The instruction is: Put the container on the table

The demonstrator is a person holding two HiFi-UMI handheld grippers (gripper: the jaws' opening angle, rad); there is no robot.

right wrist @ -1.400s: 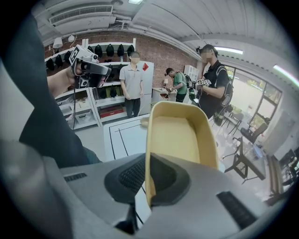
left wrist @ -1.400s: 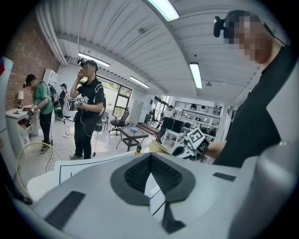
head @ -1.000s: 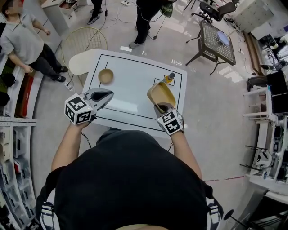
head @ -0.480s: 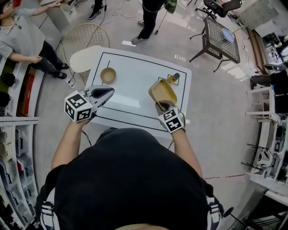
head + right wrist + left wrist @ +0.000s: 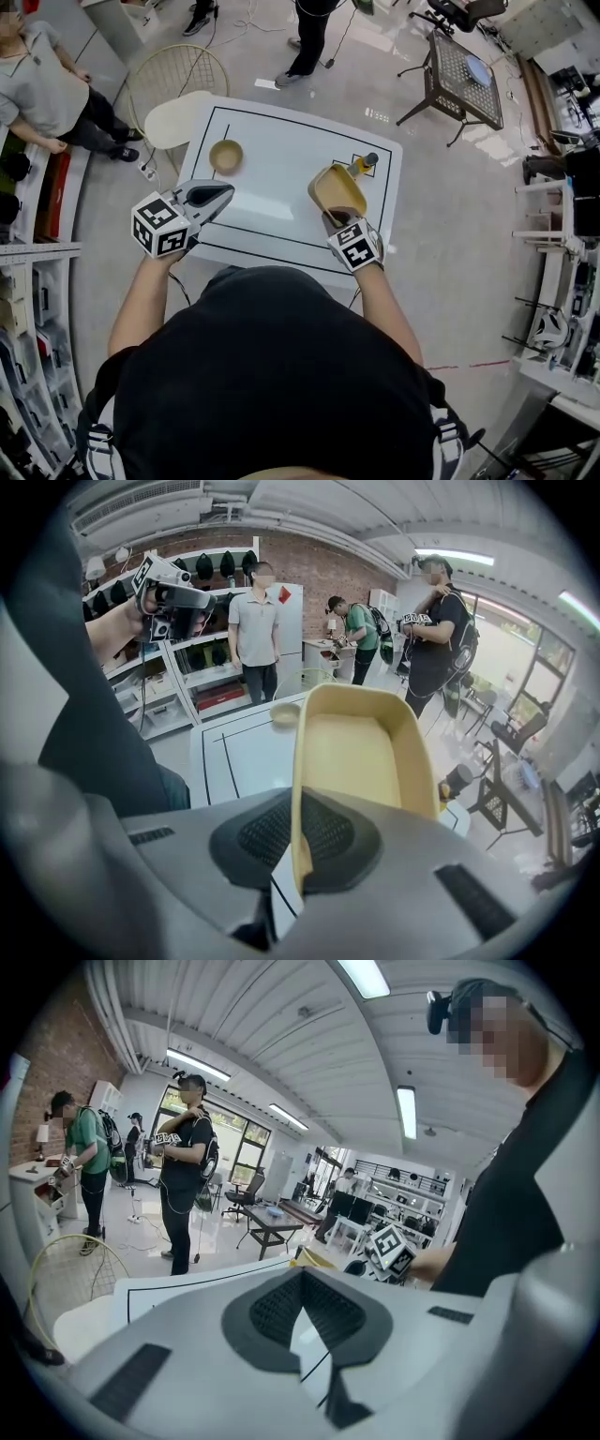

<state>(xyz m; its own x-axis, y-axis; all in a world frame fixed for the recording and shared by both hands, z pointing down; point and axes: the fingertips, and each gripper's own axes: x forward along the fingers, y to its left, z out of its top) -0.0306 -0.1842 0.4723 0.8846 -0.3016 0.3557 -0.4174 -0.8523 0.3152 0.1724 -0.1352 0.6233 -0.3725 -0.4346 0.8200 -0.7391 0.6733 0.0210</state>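
A yellow rectangular container [image 5: 337, 190] hangs tilted over the right part of the white table [image 5: 281, 141]. My right gripper [image 5: 335, 219] is shut on its near rim. In the right gripper view the container [image 5: 361, 752] rises from between the pads, with my right gripper [image 5: 298, 855] clamped on its wall. My left gripper [image 5: 223, 193] is shut with nothing in it and hovers over the table's near left edge. In the left gripper view the left gripper [image 5: 302, 1279] shows its tips touching.
A wooden bowl [image 5: 226, 156] sits at the table's far left, an amber bottle [image 5: 361, 165] in a marked square at the far right. A wire chair [image 5: 173, 80] and a cream seat [image 5: 173, 117] stand beyond the left corner. People stand around the table.
My right gripper has sunk a little toward the table with the container still clamped. The left gripper has drifted slightly and stays shut.
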